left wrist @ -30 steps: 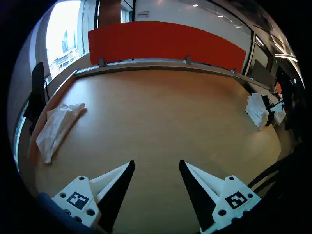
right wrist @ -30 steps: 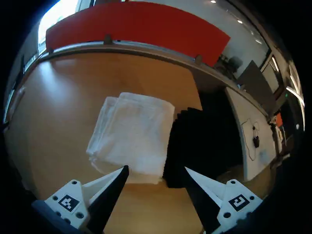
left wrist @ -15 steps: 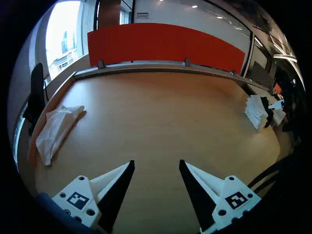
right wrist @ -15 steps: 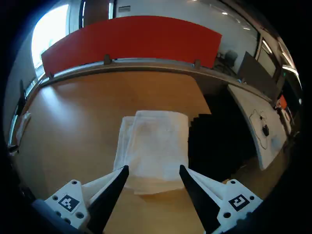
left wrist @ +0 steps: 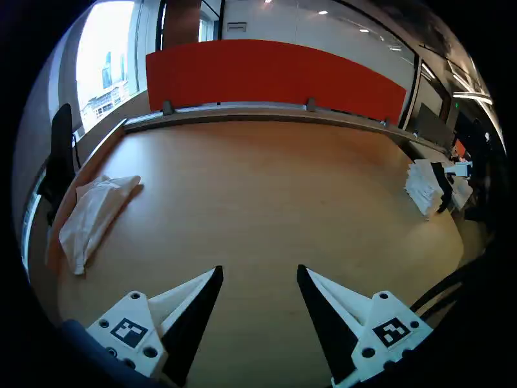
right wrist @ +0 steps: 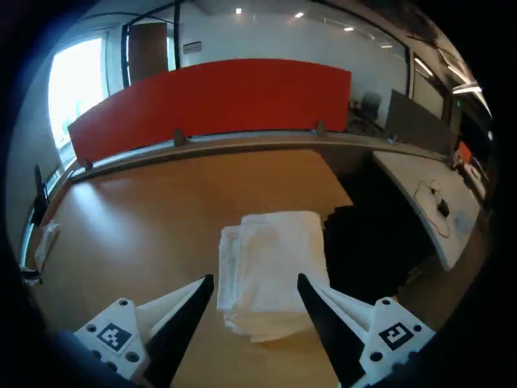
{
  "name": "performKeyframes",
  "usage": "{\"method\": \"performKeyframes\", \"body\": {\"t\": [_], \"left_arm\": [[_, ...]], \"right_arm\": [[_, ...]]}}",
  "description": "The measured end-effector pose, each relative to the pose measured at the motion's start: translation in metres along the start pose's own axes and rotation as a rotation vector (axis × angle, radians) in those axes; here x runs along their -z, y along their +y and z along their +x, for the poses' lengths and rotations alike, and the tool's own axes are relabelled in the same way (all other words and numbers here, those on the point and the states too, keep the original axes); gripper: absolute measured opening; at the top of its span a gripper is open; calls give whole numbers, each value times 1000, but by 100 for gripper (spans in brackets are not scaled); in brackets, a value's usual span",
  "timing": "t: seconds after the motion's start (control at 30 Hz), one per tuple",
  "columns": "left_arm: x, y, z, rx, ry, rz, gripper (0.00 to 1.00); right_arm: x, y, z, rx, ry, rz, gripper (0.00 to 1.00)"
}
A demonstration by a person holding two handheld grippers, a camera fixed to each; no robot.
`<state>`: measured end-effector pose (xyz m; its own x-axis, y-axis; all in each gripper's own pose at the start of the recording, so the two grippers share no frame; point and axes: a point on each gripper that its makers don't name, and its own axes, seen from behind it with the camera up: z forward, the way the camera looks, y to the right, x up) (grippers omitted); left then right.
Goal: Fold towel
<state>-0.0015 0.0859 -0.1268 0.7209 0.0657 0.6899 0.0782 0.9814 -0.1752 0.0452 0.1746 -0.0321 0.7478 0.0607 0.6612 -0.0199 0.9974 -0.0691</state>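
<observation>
A stack of folded white towels [right wrist: 274,275] lies on the wooden table [right wrist: 161,213] near its right edge, just ahead of my right gripper [right wrist: 255,288], which stands open with the stack's near end between its fingers but not pressed. The same stack [left wrist: 423,187] appears far right in the left gripper view, with the other gripper [left wrist: 460,169] beside it. A crumpled white towel [left wrist: 94,210] lies at the table's left edge. My left gripper [left wrist: 258,278] hangs open over bare wood, holding nothing.
A red divider panel [left wrist: 271,71] runs along the table's far edge. A dark chair [left wrist: 61,155] stands beyond the left edge. In the right gripper view, another desk [right wrist: 426,200] with a cable sits to the right, across a dark gap.
The right gripper has tilted up and pulled back, so the towel stack now sits lower and centred between its fingers. The left gripper has barely moved.
</observation>
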Motion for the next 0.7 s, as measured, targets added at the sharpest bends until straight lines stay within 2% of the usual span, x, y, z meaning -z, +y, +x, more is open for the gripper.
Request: {"method": "performKeyframes", "body": {"t": [0.3,0.7], "left_arm": [[3,-2,5,0,13,1,84],[6,-8,13,4,39,13,84]], "right_arm": [[15,-19,34,13,165,-6,100],[50,-40,81,28,424,-23,100]]}}
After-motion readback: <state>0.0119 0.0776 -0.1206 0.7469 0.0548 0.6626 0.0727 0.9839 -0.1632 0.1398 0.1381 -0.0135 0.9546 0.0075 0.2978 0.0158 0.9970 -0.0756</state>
